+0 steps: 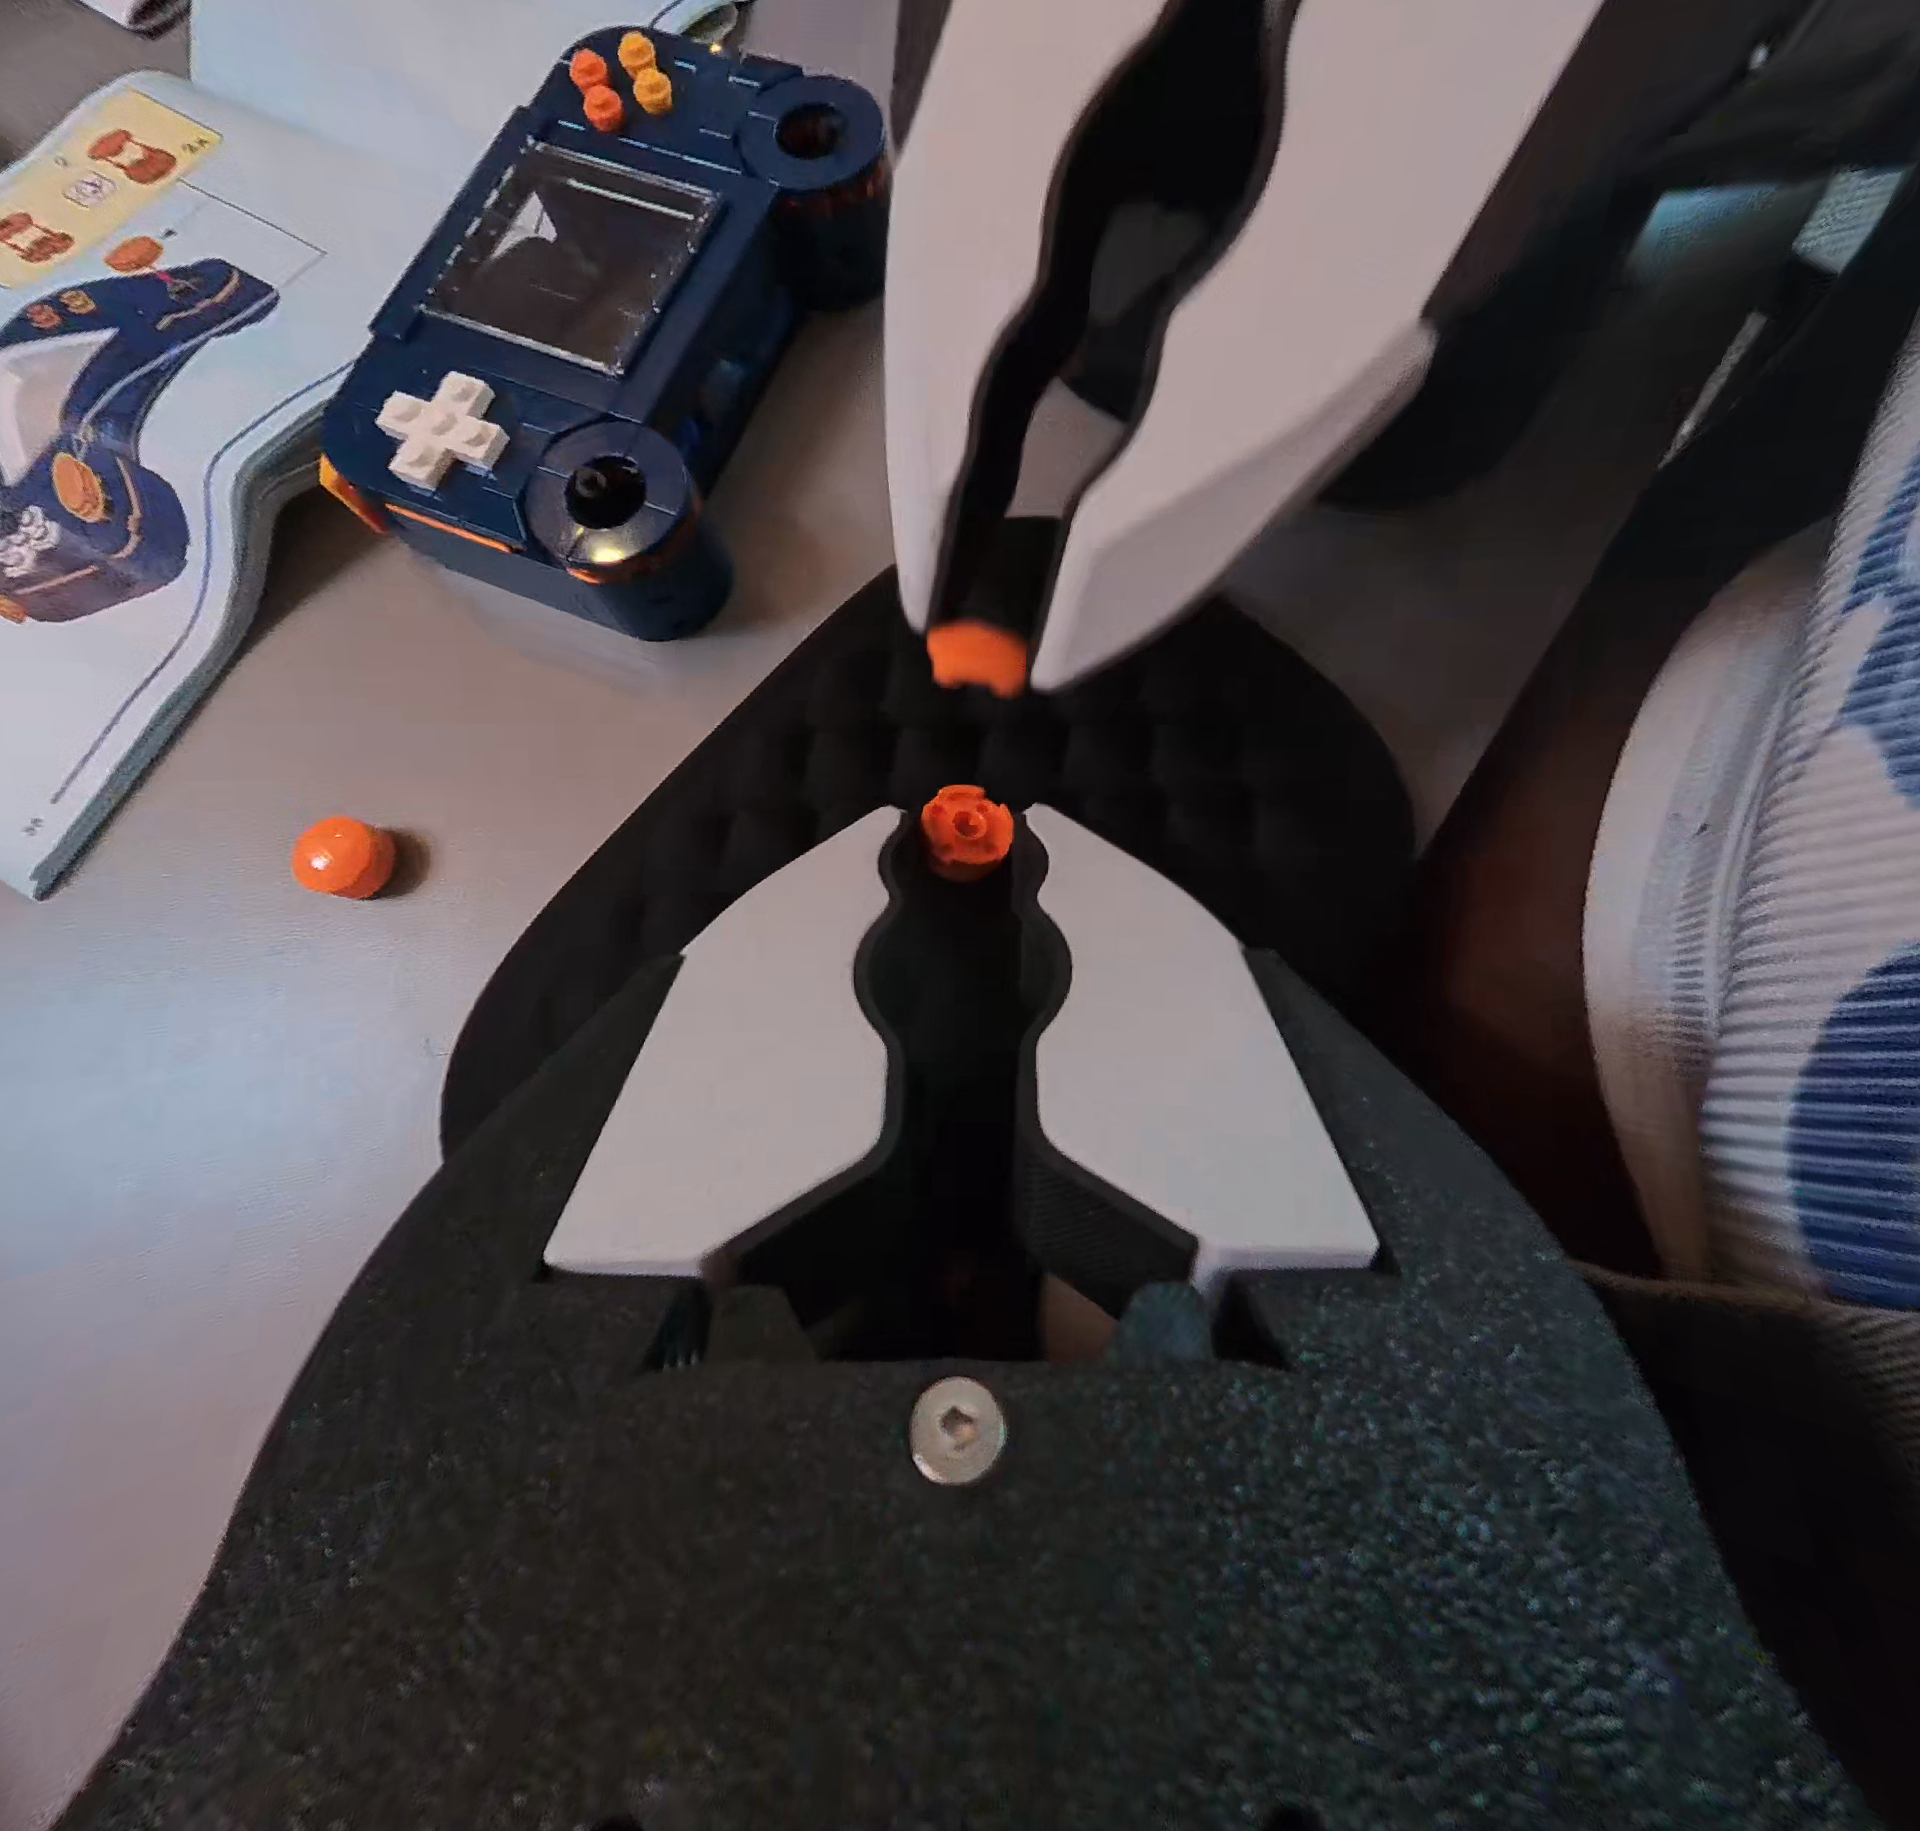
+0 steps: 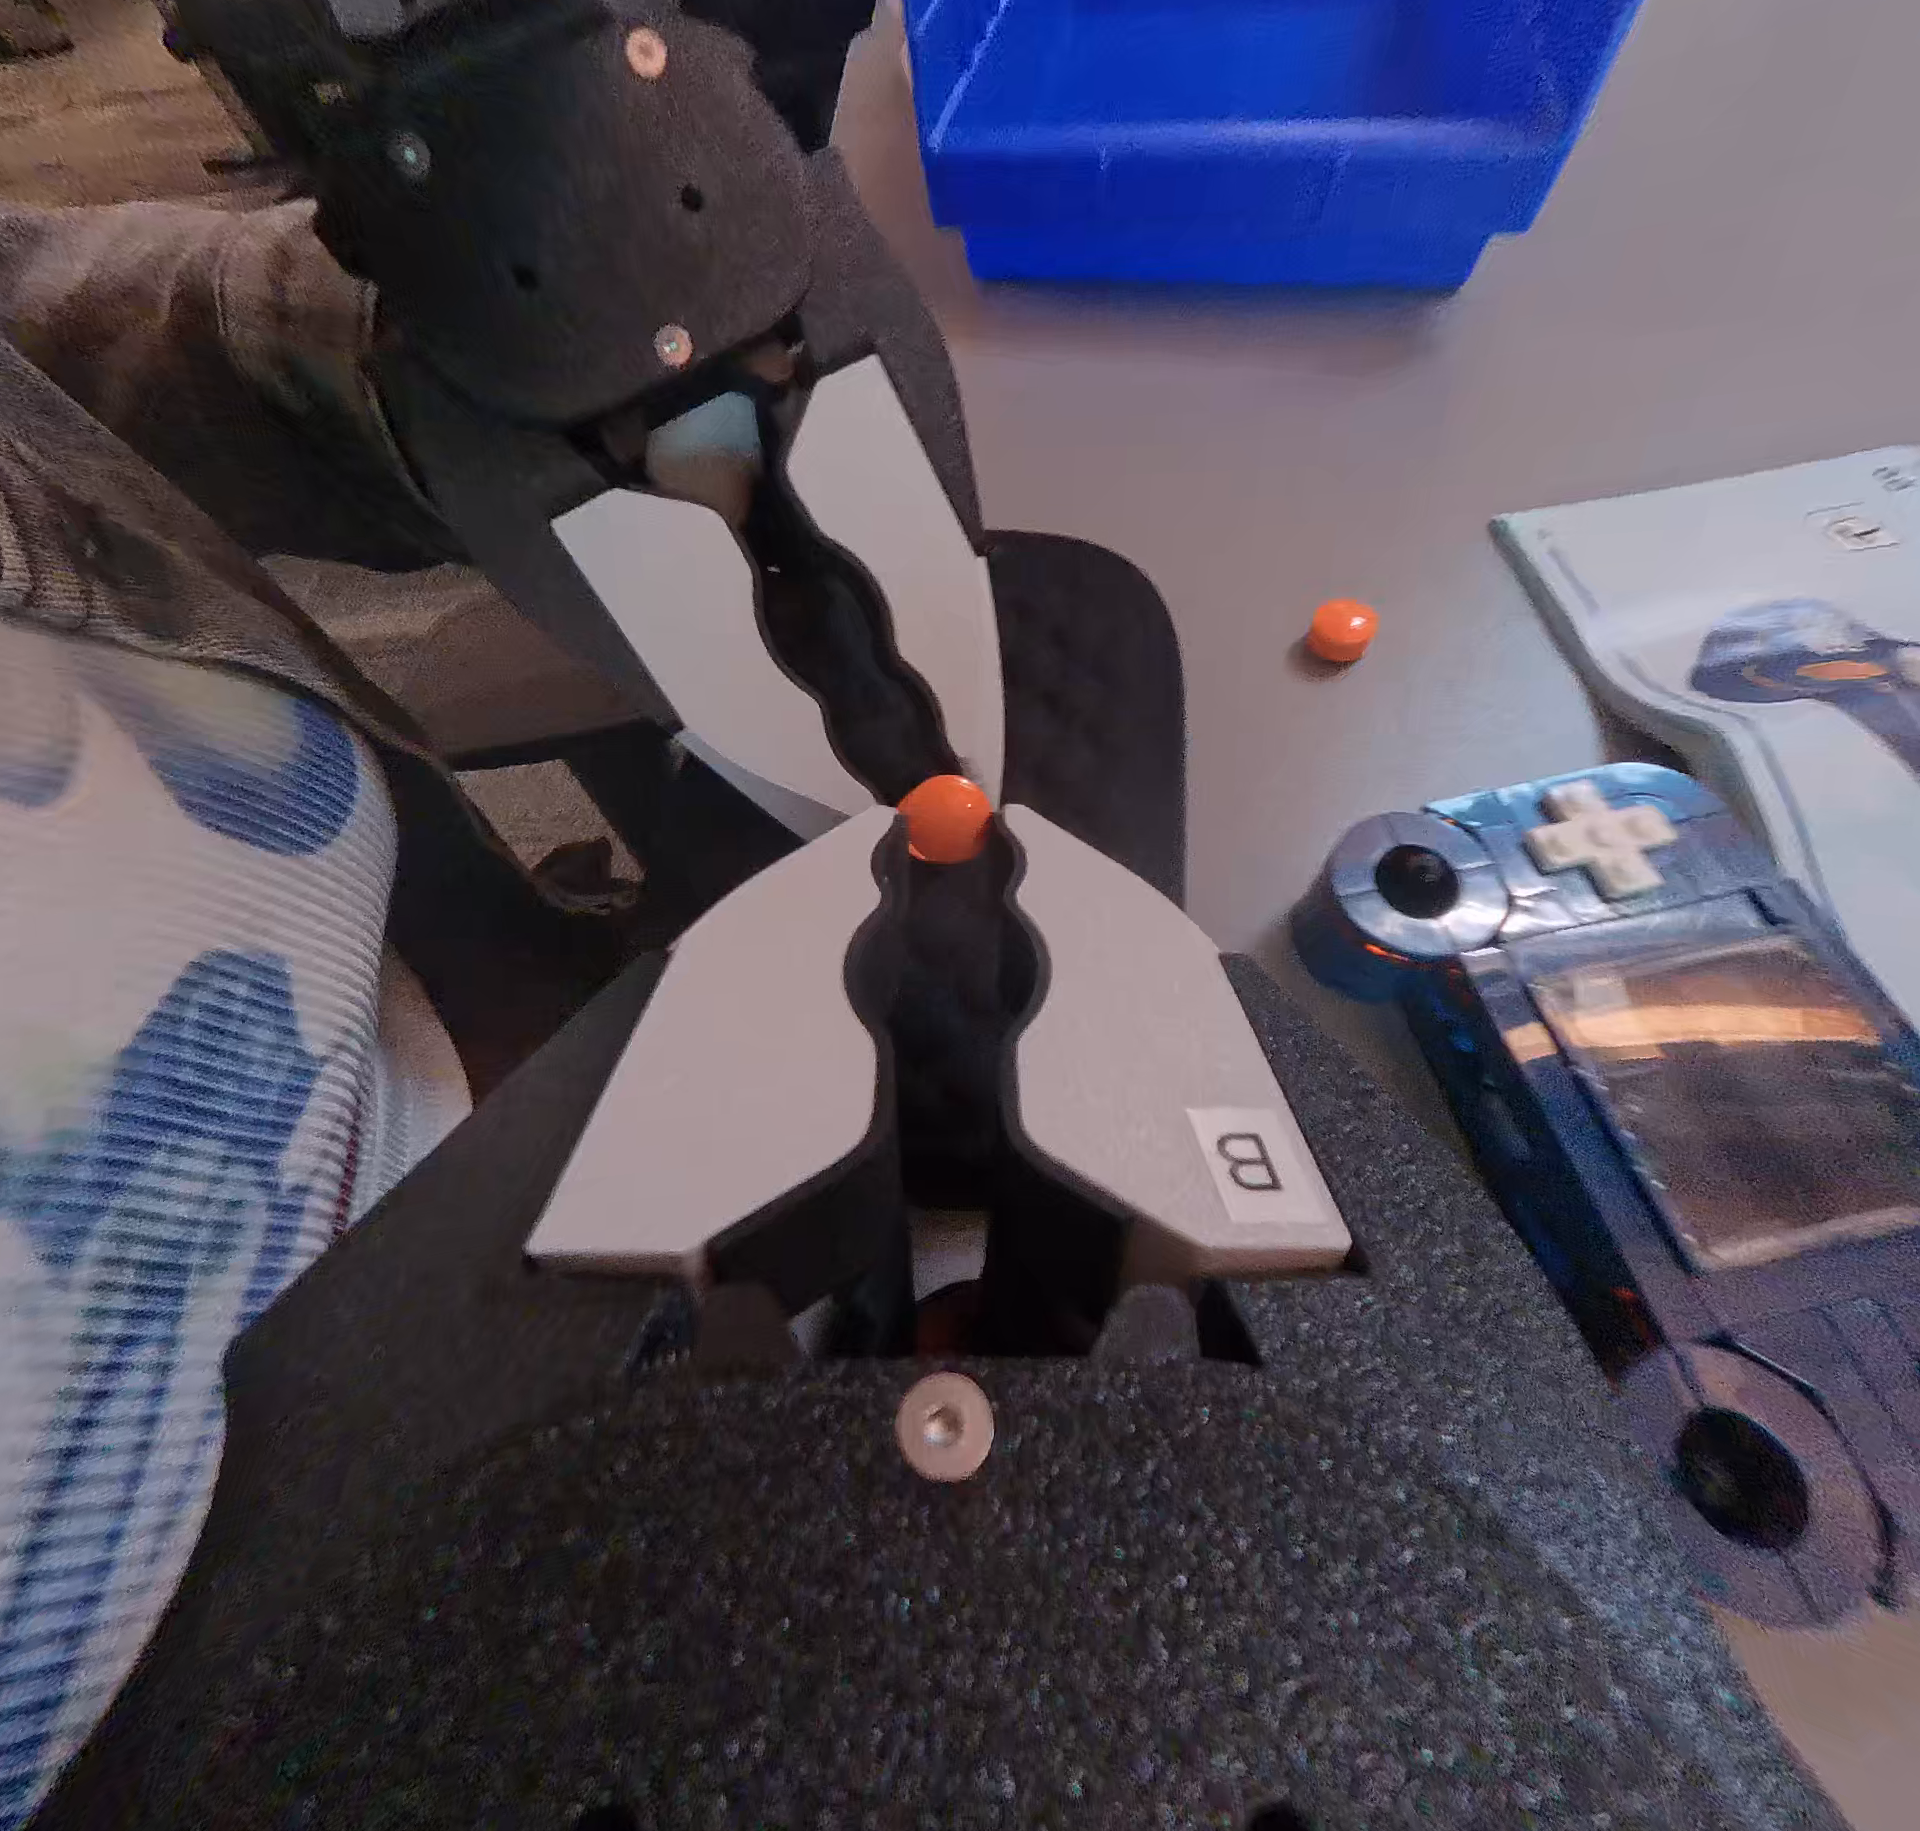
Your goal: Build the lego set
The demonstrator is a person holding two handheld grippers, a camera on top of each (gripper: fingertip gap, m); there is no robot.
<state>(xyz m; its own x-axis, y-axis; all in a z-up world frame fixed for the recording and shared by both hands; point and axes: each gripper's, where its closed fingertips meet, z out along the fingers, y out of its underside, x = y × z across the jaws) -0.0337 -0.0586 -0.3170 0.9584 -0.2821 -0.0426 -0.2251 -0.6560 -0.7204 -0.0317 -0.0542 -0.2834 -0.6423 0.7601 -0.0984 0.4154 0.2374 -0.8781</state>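
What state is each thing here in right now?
Left gripper: shut on a studded orange piece.
Right gripper: shut on an orange dome.
Spare orange dome: loose on table.
Blue console model: part-built, lying flat.
Booklet: open.

Soft daylight, motion blur, wide-angle edge distortion

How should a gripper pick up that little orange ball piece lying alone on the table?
Come straight down from above on the loose orange dome piece and pinch its low sides, near the table. Its top is rounded and glossy, so fingers placed high would probably slip off.
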